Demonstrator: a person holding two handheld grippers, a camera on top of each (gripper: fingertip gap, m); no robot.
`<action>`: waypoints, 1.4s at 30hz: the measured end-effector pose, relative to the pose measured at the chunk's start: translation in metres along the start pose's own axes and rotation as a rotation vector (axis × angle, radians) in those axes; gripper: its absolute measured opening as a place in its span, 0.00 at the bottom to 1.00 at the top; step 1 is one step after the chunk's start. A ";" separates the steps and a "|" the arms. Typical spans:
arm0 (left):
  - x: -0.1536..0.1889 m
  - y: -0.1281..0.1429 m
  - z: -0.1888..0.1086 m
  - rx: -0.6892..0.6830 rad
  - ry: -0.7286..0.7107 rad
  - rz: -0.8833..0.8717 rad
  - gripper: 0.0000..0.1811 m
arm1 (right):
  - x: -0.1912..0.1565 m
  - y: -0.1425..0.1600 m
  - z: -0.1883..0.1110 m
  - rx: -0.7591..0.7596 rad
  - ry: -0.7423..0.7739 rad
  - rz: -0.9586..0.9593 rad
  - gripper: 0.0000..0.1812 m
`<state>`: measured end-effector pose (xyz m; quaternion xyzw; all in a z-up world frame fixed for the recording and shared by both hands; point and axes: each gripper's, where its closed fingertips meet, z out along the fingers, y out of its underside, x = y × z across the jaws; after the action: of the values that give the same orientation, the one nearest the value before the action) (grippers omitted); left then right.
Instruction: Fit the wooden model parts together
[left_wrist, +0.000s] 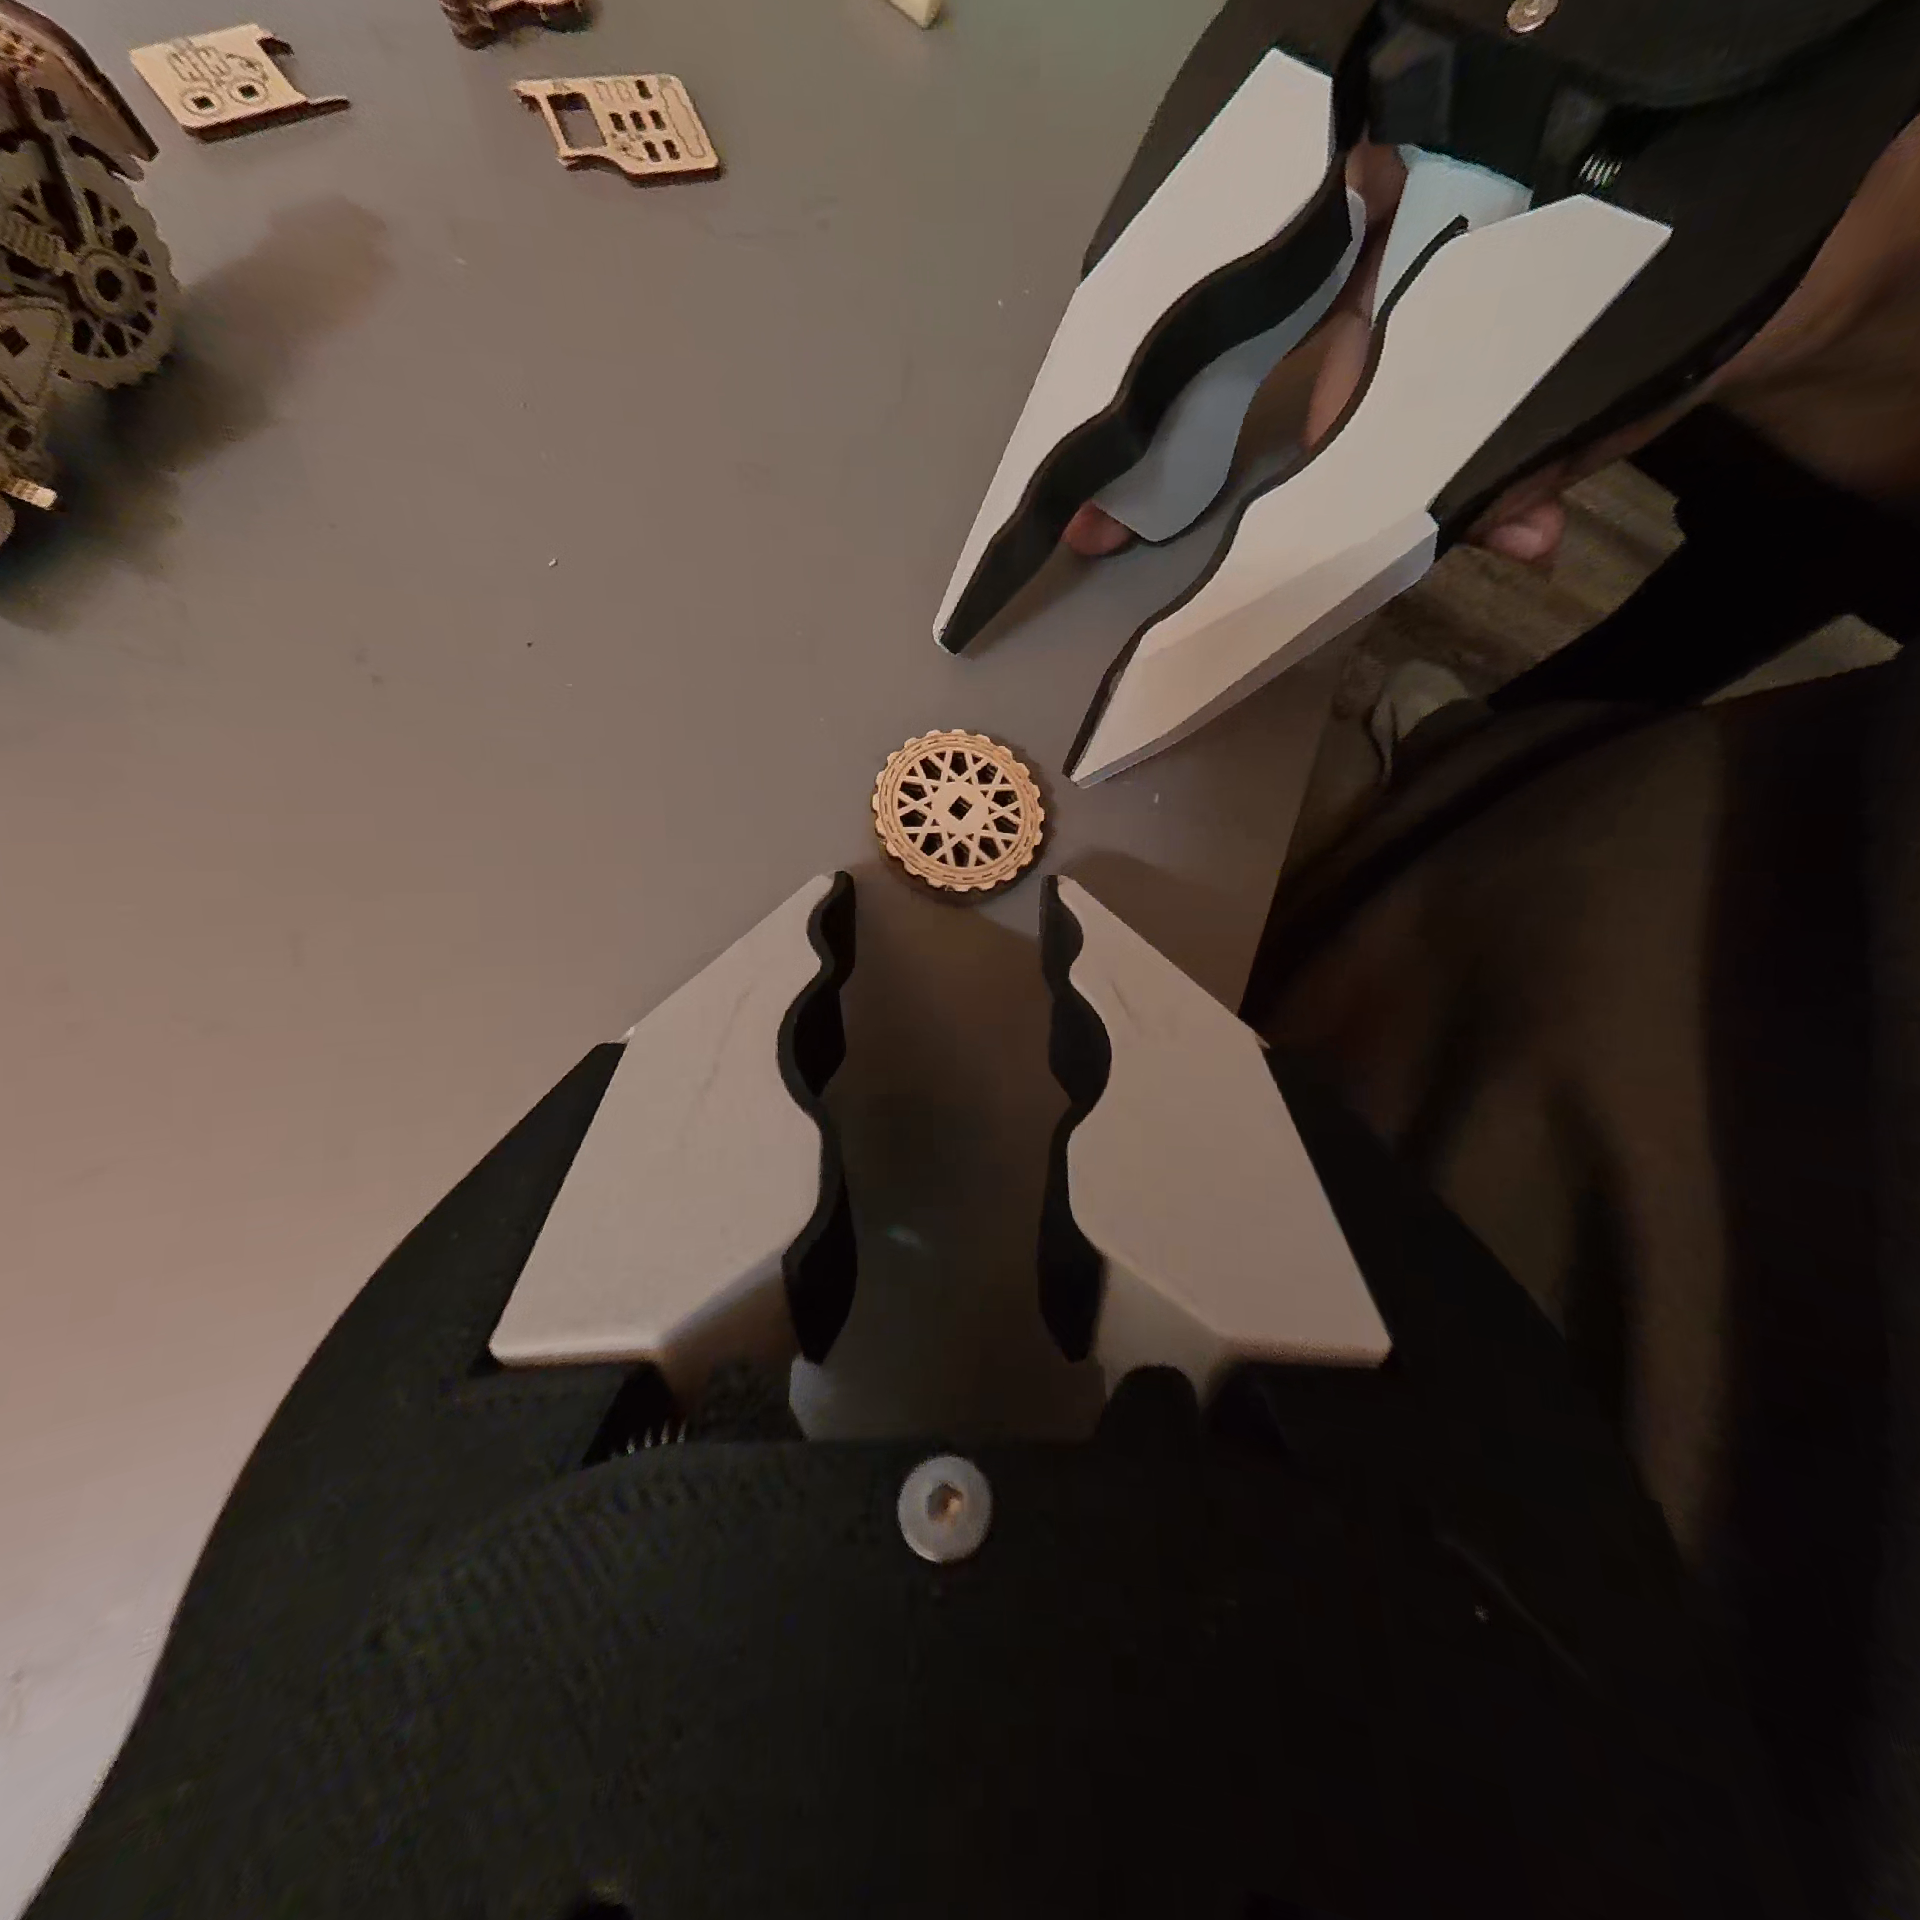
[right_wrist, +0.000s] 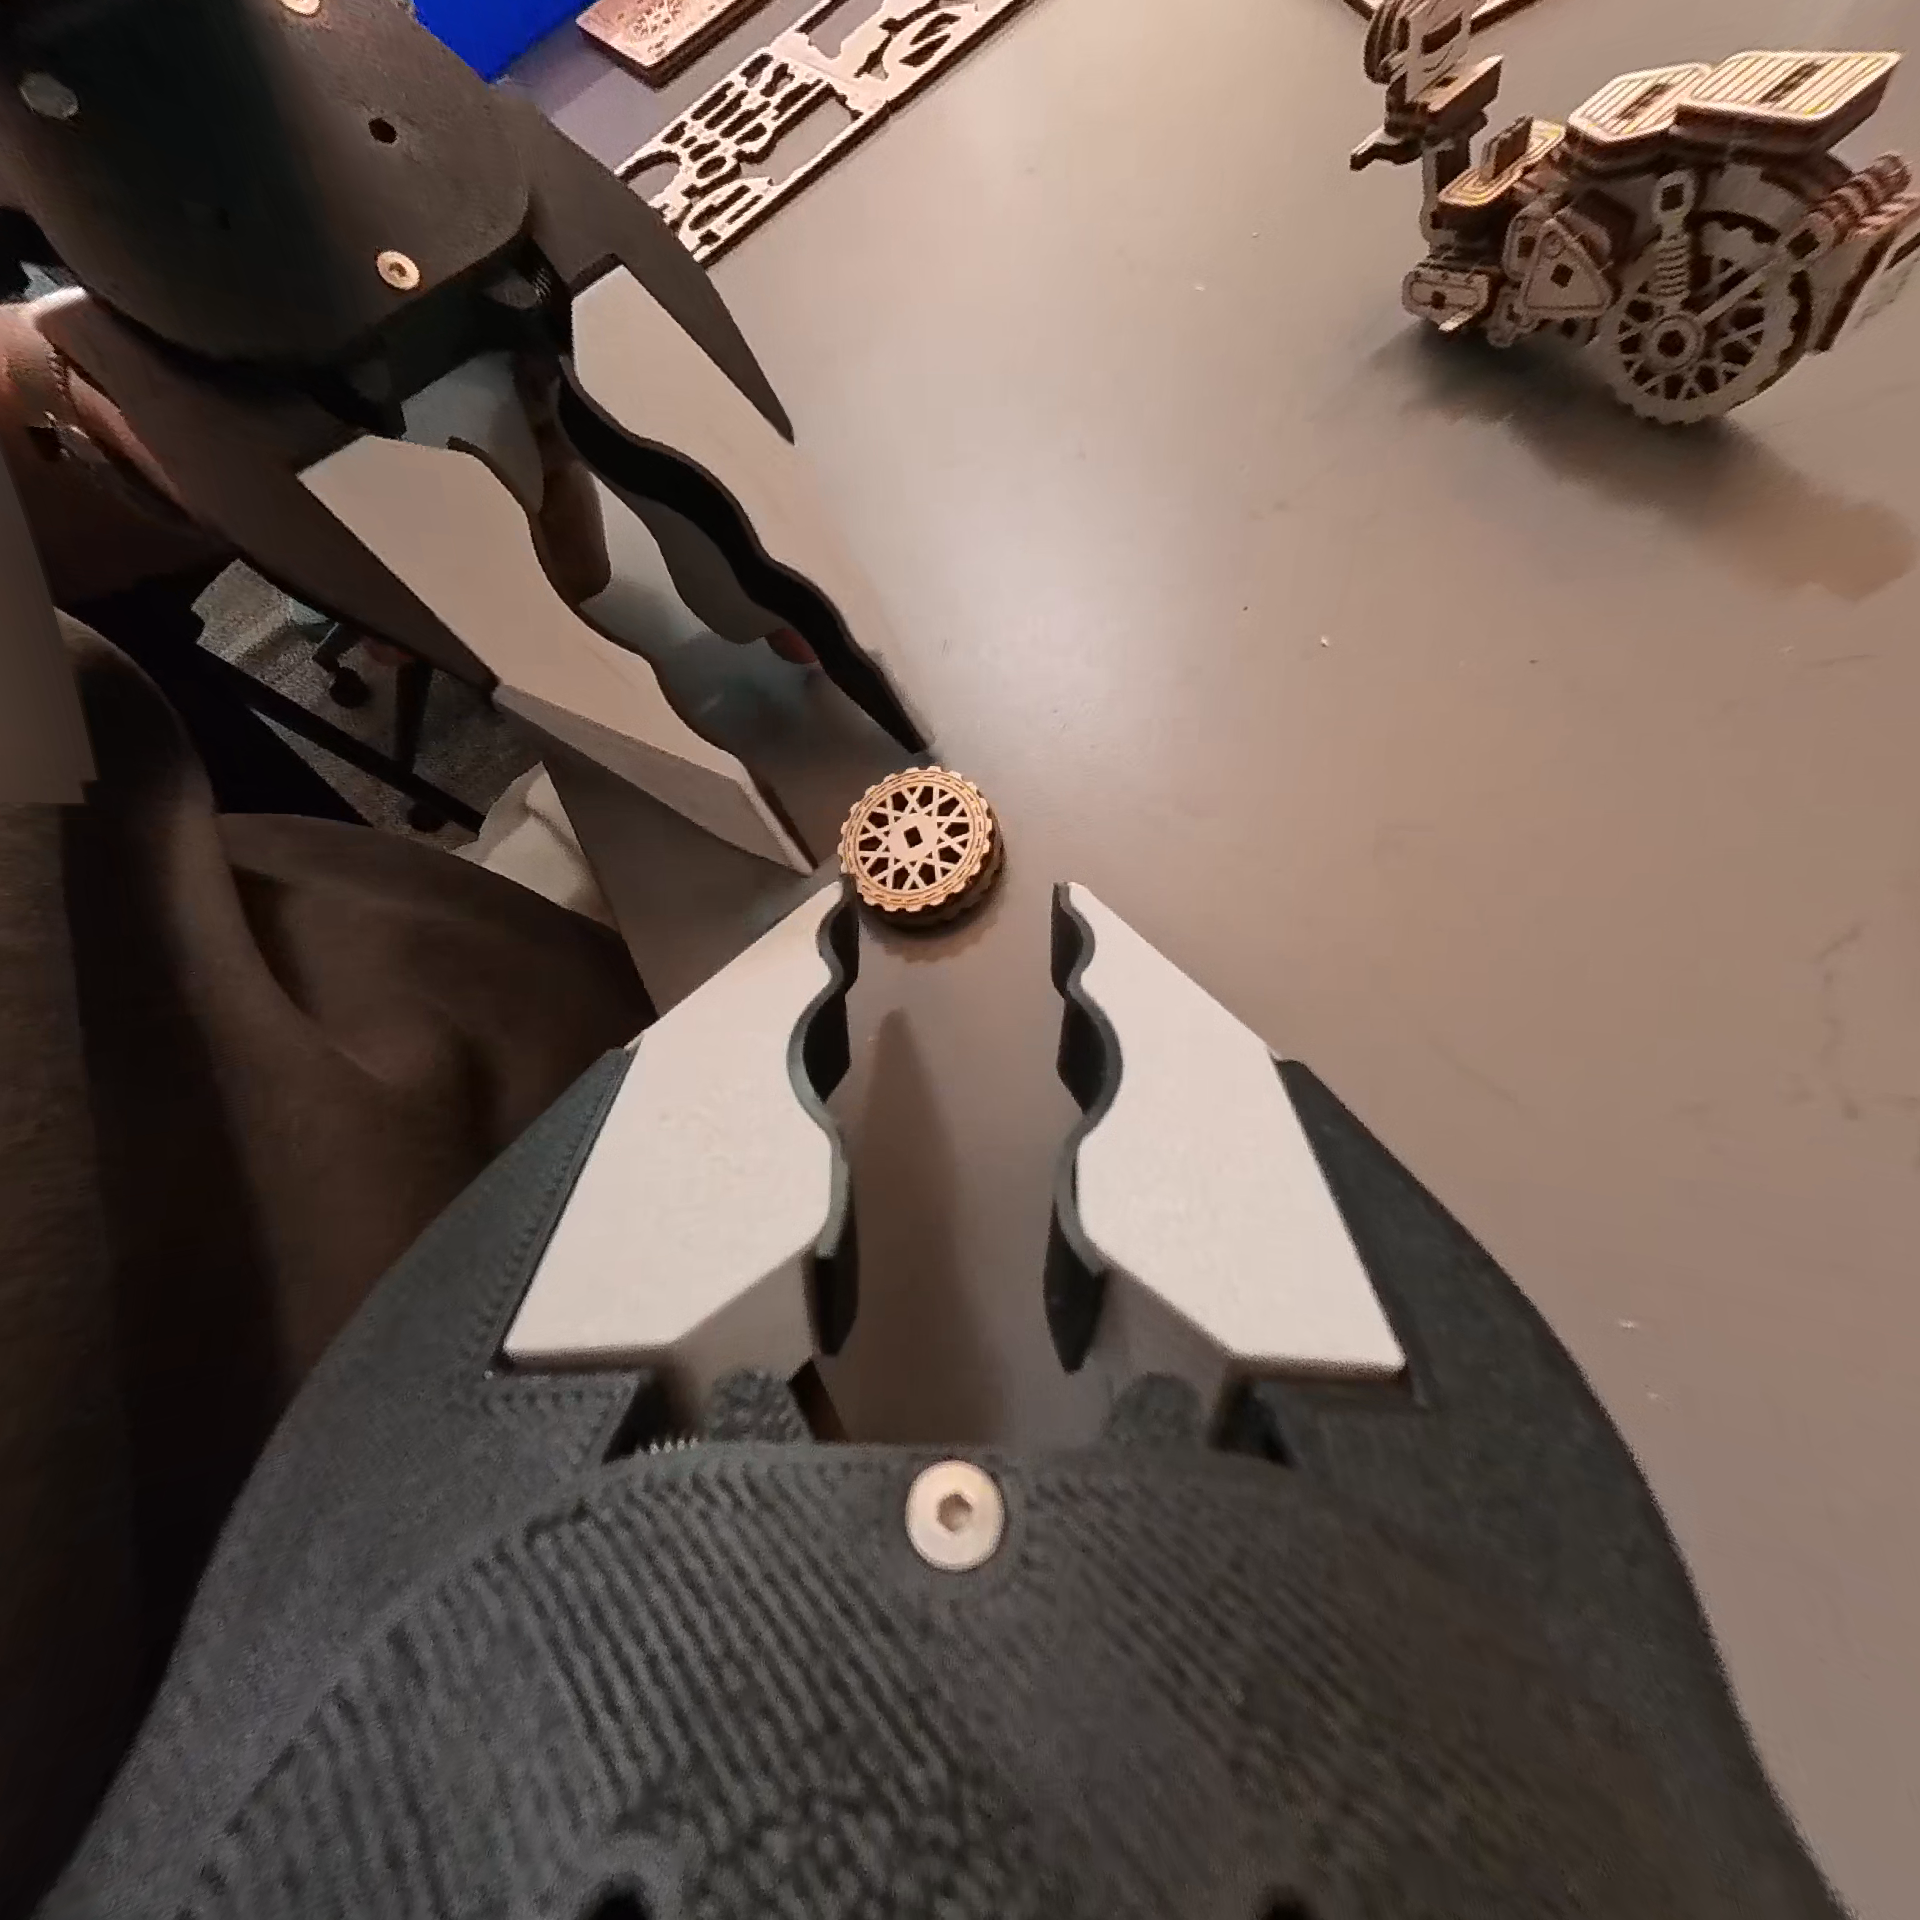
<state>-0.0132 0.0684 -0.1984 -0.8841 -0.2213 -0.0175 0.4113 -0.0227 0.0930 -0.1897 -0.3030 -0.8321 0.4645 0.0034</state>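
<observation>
A small round wooden wheel (left_wrist: 959, 812) with a spoked lattice and a square centre hole lies flat on the grey table (left_wrist: 623, 520), near its edge. My left gripper (left_wrist: 945, 883) is open and empty, its tips just short of the wheel. My right gripper (left_wrist: 1013, 712) is open and empty on the wheel's far side in the left wrist view. In the right wrist view the wheel (right_wrist: 920, 850) lies just beyond my right gripper (right_wrist: 951, 891), close to its left fingertip, and the left gripper (right_wrist: 868, 805) points at the wheel from the upper left.
A partly built wooden motorcycle model (right_wrist: 1652, 239) stands at the far right, also at the left edge of the left wrist view (left_wrist: 73, 281). Flat wooden parts (left_wrist: 623, 127) (left_wrist: 223, 85) and cut-out sheets (right_wrist: 790, 114) lie at the back. The table edge (left_wrist: 1288, 831) is beside the wheel. Left and right tips are no more than a few centimetres apart.
</observation>
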 end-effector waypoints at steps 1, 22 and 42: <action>0.001 0.000 0.000 -0.001 0.006 -0.001 0.19 | 0.000 0.000 0.000 0.000 -0.001 0.003 0.20; 0.010 0.001 0.001 -0.005 0.059 -0.028 0.20 | 0.001 0.001 0.001 -0.009 0.004 0.000 0.19; 0.015 0.002 0.001 -0.019 0.055 0.020 0.17 | 0.001 0.012 0.002 -0.074 0.043 -0.109 0.13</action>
<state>0.0014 0.0734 -0.1974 -0.8892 -0.2010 -0.0395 0.4091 -0.0183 0.0970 -0.2001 -0.2670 -0.8638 0.4258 0.0354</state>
